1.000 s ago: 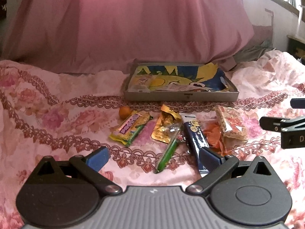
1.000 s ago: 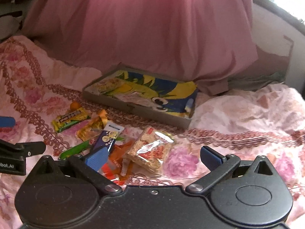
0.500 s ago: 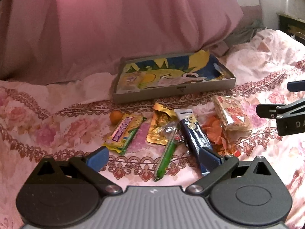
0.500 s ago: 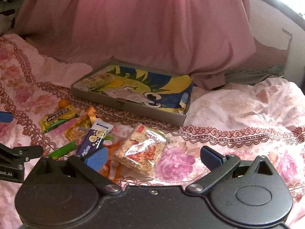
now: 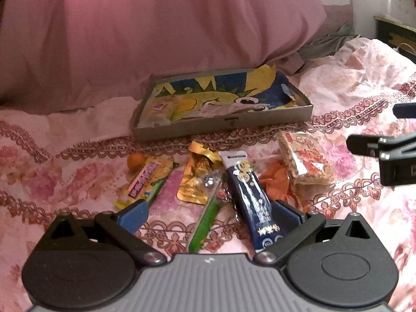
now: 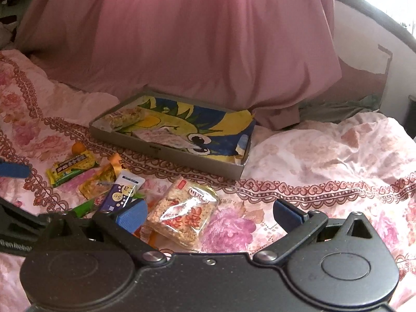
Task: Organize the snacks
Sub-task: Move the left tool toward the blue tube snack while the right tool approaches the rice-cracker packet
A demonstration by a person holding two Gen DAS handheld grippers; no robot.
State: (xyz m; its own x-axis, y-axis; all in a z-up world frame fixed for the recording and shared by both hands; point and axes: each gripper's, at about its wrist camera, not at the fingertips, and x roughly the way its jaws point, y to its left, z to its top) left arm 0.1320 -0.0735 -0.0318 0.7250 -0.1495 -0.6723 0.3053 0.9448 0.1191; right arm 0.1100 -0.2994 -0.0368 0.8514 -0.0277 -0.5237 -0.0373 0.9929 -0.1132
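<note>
My right gripper [image 6: 209, 214] is spread wide and empty, low in the frame above the rice cake packet [image 6: 183, 214] on the bed [image 6: 325, 156]. I should pinch its edge, then carry it to the tray [image 6: 166, 153] at centre. My left gripper [image 5: 209, 213] is spread too.

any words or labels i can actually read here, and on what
"Ca": dark blue and white sachet.
"GenRobo", cut off by the frame edge: black body of the left gripper.
Yellow and green bar wrapper, clear puffed-rice packet, grey tray's front tag: print too blurred.
</note>
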